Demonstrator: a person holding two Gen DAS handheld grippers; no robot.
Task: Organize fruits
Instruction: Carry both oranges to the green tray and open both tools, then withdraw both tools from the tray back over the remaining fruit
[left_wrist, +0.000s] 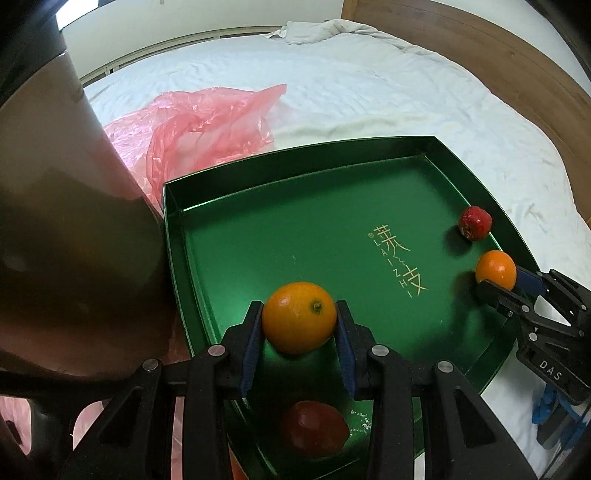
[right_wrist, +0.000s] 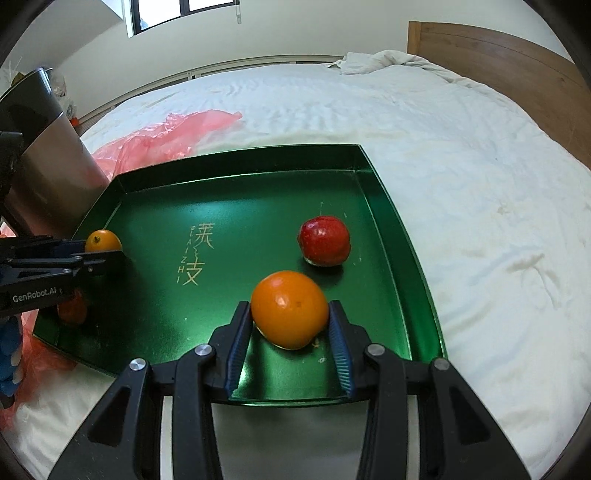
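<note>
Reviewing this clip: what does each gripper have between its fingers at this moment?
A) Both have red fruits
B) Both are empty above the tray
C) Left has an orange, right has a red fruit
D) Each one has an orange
D: the left gripper has an orange between its blue pads, and the right gripper has another orange, both over the green tray; the red fruits lie loose.

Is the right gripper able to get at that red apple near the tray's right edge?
Probably not yet: the right gripper is already shut on an orange. The red apple sits just beyond, nothing between.
</note>
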